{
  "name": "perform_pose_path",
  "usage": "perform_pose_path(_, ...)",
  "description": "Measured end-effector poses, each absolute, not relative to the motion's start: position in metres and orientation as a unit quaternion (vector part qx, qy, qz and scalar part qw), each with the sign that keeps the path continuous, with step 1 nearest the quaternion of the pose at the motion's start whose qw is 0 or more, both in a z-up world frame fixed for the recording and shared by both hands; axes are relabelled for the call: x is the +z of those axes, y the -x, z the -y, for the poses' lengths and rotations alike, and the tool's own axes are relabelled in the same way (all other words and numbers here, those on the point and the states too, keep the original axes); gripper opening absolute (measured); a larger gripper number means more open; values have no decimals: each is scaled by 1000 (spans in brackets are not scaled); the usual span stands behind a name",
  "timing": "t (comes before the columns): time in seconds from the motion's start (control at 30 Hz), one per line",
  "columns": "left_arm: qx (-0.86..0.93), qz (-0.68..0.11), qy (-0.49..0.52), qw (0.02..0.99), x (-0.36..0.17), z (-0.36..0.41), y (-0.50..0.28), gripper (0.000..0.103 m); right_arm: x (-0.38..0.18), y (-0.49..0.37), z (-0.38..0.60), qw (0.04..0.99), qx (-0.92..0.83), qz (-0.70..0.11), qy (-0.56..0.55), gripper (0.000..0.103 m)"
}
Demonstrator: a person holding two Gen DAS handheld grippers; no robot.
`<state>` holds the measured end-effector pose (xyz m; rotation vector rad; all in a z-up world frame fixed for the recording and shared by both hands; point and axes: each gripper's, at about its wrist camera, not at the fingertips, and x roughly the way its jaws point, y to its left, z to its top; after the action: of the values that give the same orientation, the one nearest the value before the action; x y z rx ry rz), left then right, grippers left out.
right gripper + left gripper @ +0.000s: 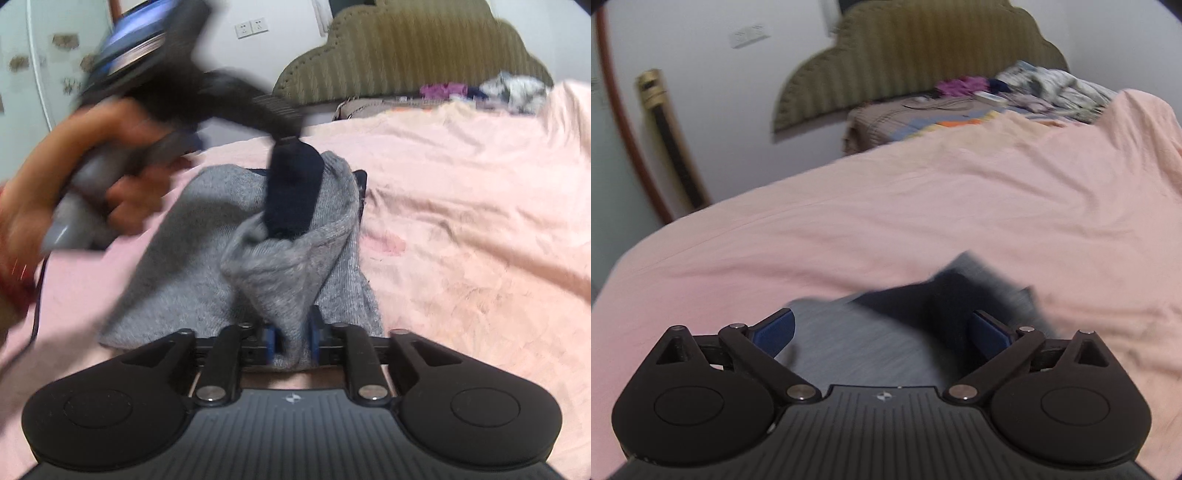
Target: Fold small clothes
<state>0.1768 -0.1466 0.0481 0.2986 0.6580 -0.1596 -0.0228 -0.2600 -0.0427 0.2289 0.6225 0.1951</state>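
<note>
Grey knit sock on the pink sheet, dark toe on top, right gripper loosely around its end, left gripper spread wide above: let go slowly, press flat.

L wrist: close, low over pink bed sheet, facing headboard | R wrist: same heading, close | shared: grey garment, headboard.

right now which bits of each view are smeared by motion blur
Left wrist view: the grey garment between the open left claw is streaked, and the headboard is soft. Right wrist view: the hand is smeared; the right claw stays crisp.
</note>
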Motion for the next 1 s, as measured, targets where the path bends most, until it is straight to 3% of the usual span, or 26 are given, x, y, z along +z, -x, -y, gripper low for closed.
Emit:
perform_pose_path(0.1,-63,-321,-133,936,45,110,-153,102,-41,19,272,936,111,-302,-144,64)
perform_pose_path(0.3,-49,-311,-104,943,41,56,-114,103,-43,12,286,926,111,-304,-196,65)
perform_pose_path(0.53,-65,-328,-102,937,34,44,-96,103,-41,5,317,907,52,-306,-284,66)
perform_pose_path(0.77,-87,-334,-101,933,31,51,-80,103,2,-36,309,947,63,-253,-186,67)
perform_pose_path(1.0,-100,-369,-133,914,4,63,-68,103,-29,-135,302,936,7,-336,-101,65)
